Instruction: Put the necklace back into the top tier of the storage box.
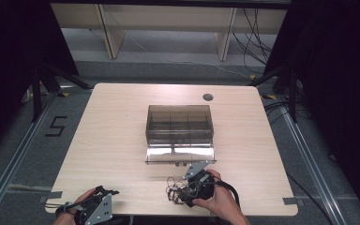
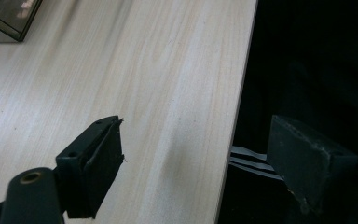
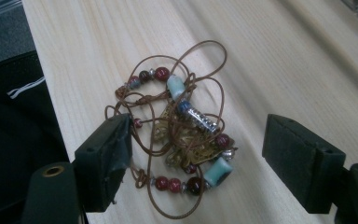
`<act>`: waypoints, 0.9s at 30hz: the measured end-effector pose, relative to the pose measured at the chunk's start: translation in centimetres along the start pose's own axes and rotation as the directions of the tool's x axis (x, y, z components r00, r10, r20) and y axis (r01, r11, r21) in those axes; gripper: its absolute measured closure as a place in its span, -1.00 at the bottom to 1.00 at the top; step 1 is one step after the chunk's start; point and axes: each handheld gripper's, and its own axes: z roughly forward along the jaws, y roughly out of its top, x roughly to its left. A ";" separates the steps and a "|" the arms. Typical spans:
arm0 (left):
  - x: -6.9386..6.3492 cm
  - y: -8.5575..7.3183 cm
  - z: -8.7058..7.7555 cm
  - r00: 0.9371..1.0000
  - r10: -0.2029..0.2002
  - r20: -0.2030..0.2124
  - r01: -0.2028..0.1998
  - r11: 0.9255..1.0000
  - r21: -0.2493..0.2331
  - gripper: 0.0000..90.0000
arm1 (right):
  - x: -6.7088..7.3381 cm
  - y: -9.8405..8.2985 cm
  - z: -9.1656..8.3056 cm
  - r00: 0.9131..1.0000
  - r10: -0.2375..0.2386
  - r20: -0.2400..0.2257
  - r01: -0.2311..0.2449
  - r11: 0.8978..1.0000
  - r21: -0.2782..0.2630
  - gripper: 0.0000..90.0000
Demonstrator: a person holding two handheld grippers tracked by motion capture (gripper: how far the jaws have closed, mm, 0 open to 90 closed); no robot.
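At the worktop's (image 1: 122,140) near left corner the left gripper (image 2: 196,158) hangs with fingers (image 2: 98,158) spread over the edge, nothing between them. Near the near edge, right of middle, the necklace (image 3: 182,126) lies in a tangled heap between the right gripper's (image 3: 196,158) spread fingers (image 3: 107,158), the left finger just beside its cord, the right one apart. Behind it sits the open box (image 1: 180,124).

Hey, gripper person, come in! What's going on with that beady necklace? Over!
Right gripper open, jaws either side of beaded necklace, not gripping. Left gripper open, idle at table edge. Nothing in the way.
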 end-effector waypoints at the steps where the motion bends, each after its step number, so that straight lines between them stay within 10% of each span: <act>1: 0.0 0.0 0.0 1.000 0.001 0.003 -0.001 1.000 0.000 -0.60 | 0.0 0.0 0.0 1.000 0.000 0.000 0.000 1.000 0.000 -0.40; 27: 0.1 0.1 0.0 0.999 0.017 -0.027 -0.017 1.000 0.001 -0.60 | 0.0 1.1 0.6 0.998 -0.057 0.007 0.056 0.993 0.105 0.18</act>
